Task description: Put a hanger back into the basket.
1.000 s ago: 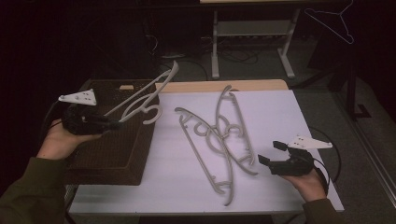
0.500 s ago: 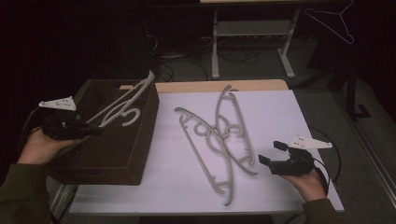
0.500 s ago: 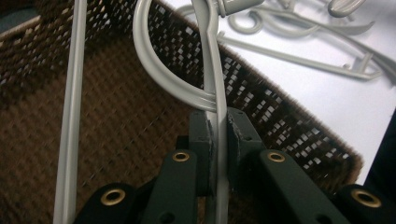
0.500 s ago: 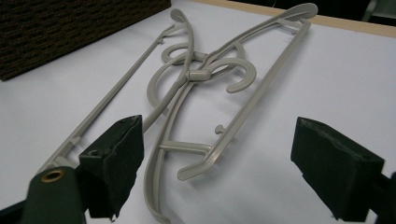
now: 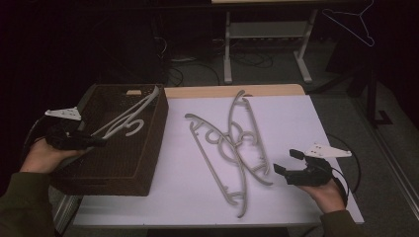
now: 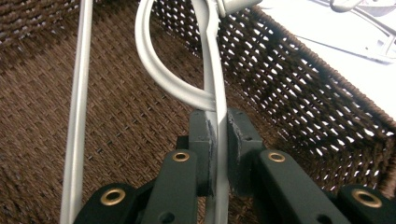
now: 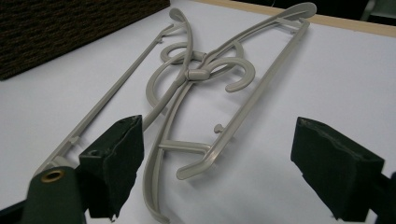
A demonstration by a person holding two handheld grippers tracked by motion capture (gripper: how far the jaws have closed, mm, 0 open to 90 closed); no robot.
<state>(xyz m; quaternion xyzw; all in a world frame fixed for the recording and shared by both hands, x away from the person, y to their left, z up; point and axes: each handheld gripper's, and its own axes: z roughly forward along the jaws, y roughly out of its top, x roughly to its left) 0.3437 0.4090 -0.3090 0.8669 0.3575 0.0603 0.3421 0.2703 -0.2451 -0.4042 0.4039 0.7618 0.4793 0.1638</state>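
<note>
High view, left gripper (image 5: 91,142) clamping hanger (image 5: 129,117) over basket (image 5: 148,148)

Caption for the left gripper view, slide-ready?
Left gripper clamps a grey plastic hanger over the brown woven basket.

I am counting three grey plastic hangers in all: one hanger (image 5: 126,120) lying in the single brown wicker basket (image 5: 148,163), and two hangers (image 5: 232,148) lying crossed on the white table (image 5: 296,123). I am working with two grippers, one (image 5: 96,142) on my left and one (image 5: 285,161) on my right.
</note>
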